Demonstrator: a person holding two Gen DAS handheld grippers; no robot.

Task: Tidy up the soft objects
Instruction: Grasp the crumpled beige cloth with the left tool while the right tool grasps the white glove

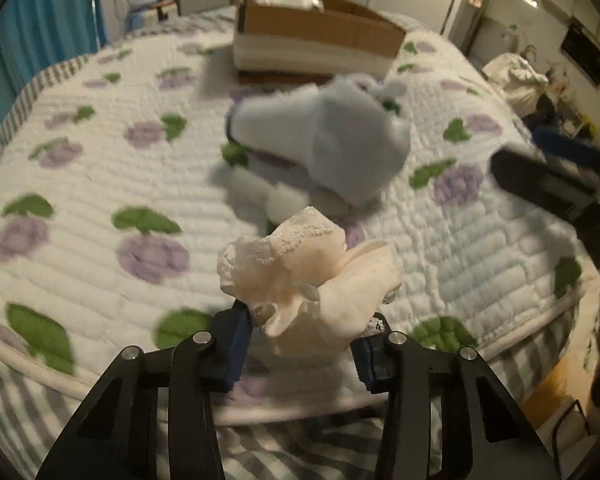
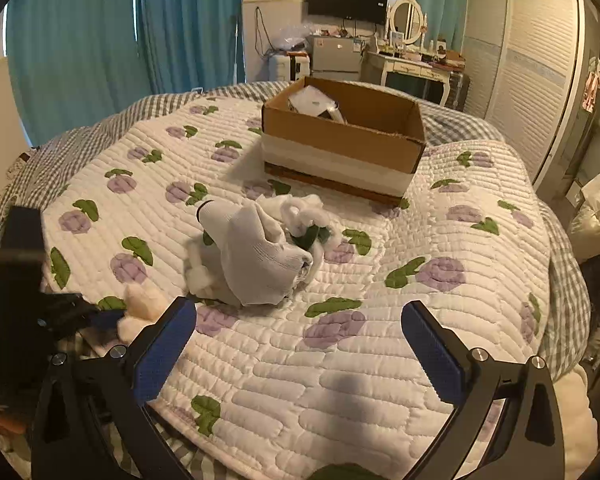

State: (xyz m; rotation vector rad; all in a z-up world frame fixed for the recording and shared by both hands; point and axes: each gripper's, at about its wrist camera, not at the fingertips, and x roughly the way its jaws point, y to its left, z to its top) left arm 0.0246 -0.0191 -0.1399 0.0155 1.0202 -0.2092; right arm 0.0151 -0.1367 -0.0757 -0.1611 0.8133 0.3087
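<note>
- A cream lace-trimmed cloth (image 1: pixel 300 272) is gripped between the blue pads of the left claw (image 1: pixel 302 344), held above the near edge of the bed; in the right wrist view the same cloth (image 2: pixel 142 306) is seen at the far left.
- A grey-white sock (image 2: pixel 256 260) is lying crumpled on the quilt (image 2: pixel 340 360) near the middle of the bed, with white cotton wads (image 2: pixel 198 276) touching its left side and a tangle of white soft pieces (image 2: pixel 304 212) just beyond it.
- The right claw (image 2: pixel 300 348) is spread wide with nothing between its pads, held over the near part of the quilt.
- A cardboard box (image 2: pixel 340 148) is set on the far part of the bed, open at the top, with white items seen inside.
- Teal curtains (image 2: pixel 100 40) are hung behind the bed.
</note>
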